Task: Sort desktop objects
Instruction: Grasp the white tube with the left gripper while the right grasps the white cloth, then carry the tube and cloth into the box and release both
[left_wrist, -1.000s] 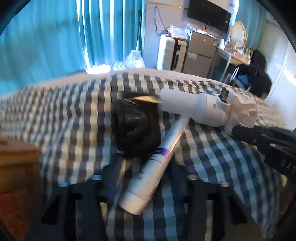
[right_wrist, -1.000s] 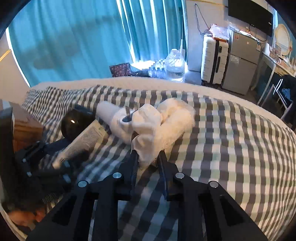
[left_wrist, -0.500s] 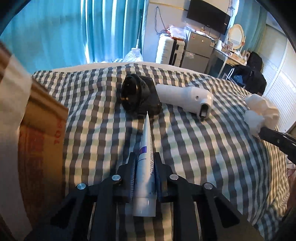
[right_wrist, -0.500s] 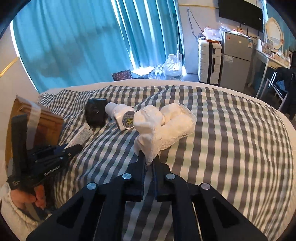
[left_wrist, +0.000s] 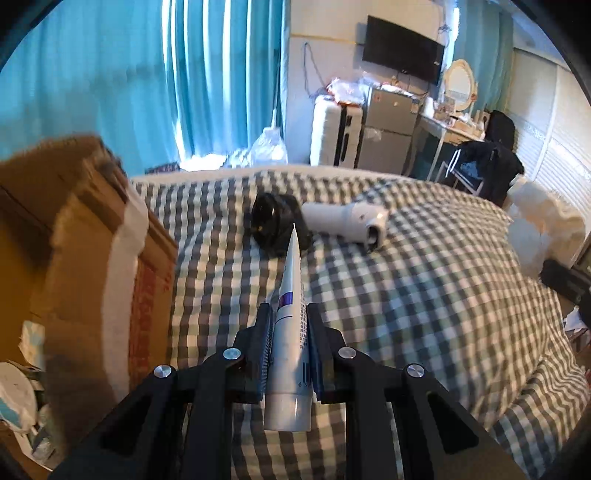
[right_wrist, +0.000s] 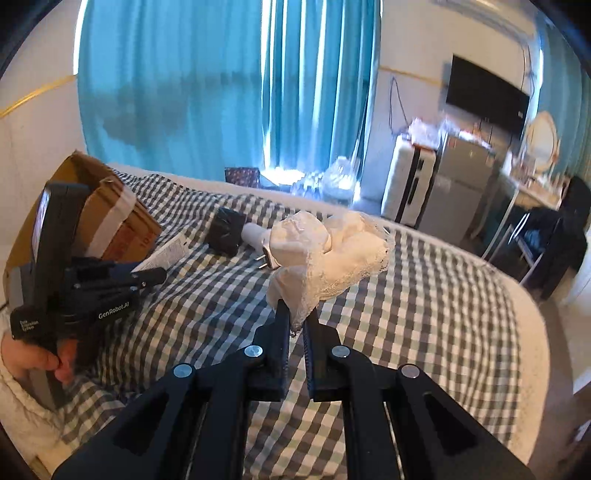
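My left gripper (left_wrist: 289, 317) is shut on a white tube (left_wrist: 290, 332) with a purple band, held above the checked bed cover, cap end toward me. It also shows in the right wrist view (right_wrist: 147, 275) with the tube (right_wrist: 166, 253). My right gripper (right_wrist: 297, 314) is shut on a white lacy cloth bundle (right_wrist: 332, 258), lifted off the bed; the bundle shows at the right edge of the left wrist view (left_wrist: 543, 229). A black pouch (left_wrist: 279, 227) and a white plug-in device (left_wrist: 347, 221) lie on the bed.
A brown cardboard box (left_wrist: 74, 258) with white tape stands at the bed's left edge, also seen in the right wrist view (right_wrist: 107, 218). Behind the bed are teal curtains (left_wrist: 147, 74), a white suitcase (left_wrist: 332, 133), a small fridge (left_wrist: 388, 129) and a desk with a chair (left_wrist: 495, 173).
Both grippers have lifted and pulled back from the pouch and the plug-in device, the left with the tube, the right with the cloth bundle. The cardboard box has come closer on the left.
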